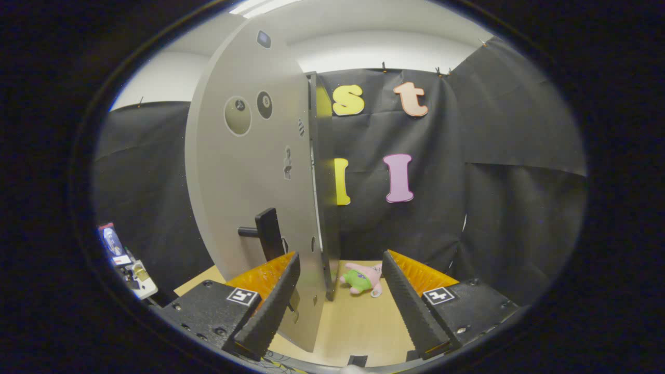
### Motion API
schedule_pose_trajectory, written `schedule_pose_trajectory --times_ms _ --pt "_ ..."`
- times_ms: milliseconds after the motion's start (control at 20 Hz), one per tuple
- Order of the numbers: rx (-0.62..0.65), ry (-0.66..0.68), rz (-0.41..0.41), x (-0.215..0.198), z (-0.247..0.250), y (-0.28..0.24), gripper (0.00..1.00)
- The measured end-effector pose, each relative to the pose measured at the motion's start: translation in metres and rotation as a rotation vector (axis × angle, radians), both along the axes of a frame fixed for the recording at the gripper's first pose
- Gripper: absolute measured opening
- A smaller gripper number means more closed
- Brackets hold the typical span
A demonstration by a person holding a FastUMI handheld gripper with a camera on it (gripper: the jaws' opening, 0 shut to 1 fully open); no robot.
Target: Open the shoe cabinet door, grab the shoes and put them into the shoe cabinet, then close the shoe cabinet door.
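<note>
Just ahead of your left finger stands the grey cabinet door [249,171], tall and upright, swung partly open with its free edge reaching in between the fingers. Your gripper [340,304] is spread wide, grasping nothing. The dark lever handle [265,234] sits just above the left fingertip. Beyond the fingers a pink plush toy [363,279] lies on the wooden floor [358,327].

A: Door [249,171] hides the cabinet interior; its lower corner sits behind the tool's [340,291] left finger.
B: Toy [363,279] partly covered by the right finger. Items [124,262] beside the tabletop [358,322] too small to identify.
</note>
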State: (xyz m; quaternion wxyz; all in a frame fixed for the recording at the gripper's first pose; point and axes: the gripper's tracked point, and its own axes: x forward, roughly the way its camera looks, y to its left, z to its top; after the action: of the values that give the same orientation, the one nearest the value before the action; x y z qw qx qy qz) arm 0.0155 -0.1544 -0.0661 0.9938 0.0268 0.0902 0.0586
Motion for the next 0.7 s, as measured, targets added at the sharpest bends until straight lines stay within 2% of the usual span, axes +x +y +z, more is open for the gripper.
schedule_pose_trajectory --times_ms 200,550,700 --pt "0.017 0.013 0.077 0.003 -0.002 0.01 0.98" --pt "-0.013 0.022 0.118 -0.001 0.0 0.042 0.95" --pt "-0.014 0.02 0.105 0.0 0.002 0.064 0.95"
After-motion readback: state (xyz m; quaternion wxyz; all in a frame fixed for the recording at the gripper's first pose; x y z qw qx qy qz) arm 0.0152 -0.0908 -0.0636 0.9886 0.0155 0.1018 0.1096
